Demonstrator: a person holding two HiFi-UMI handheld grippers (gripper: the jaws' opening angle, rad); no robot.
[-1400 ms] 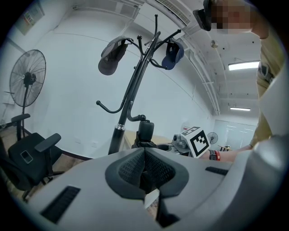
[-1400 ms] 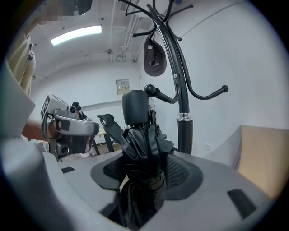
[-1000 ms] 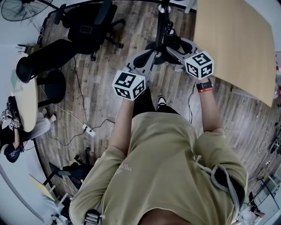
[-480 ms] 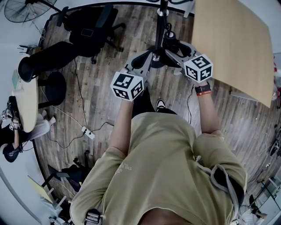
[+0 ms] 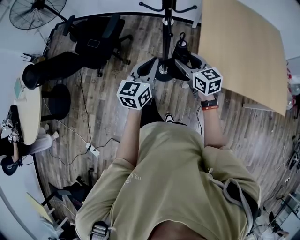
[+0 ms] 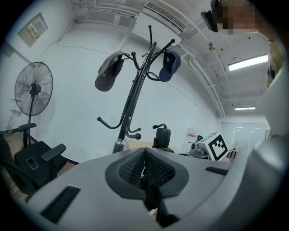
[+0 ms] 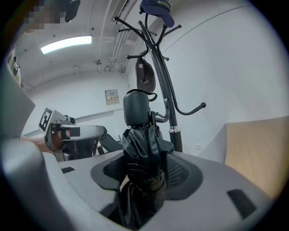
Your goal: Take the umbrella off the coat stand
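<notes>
A folded black umbrella (image 7: pixel 142 151) stands upright between the jaws of my right gripper (image 7: pixel 143 170), which is shut on it; its black handle (image 7: pixel 137 107) rises above the pads. In the head view the umbrella (image 5: pixel 182 48) sits just right of the black coat stand (image 5: pixel 166 33). Whether its strap touches a hook I cannot tell. The stand (image 6: pixel 133 97) carries a grey hat (image 6: pixel 109 72) and a blue cap (image 6: pixel 170 63). My left gripper (image 6: pixel 145 168) is shut and holds nothing, and it points at the stand's pole from the left (image 5: pixel 150 68).
A light wooden tabletop (image 5: pixel 243 51) is on the right. Black office chairs (image 5: pixel 96 29) and a floor fan (image 5: pixel 35 8) stand on the left. A power strip with cables (image 5: pixel 92 150) lies on the wooden floor, and a round table (image 5: pixel 26 110) is at the far left.
Both grippers have risen and shifted a little left in the head view, staying beside the stand's pole. The umbrella stays clamped in the right gripper.
</notes>
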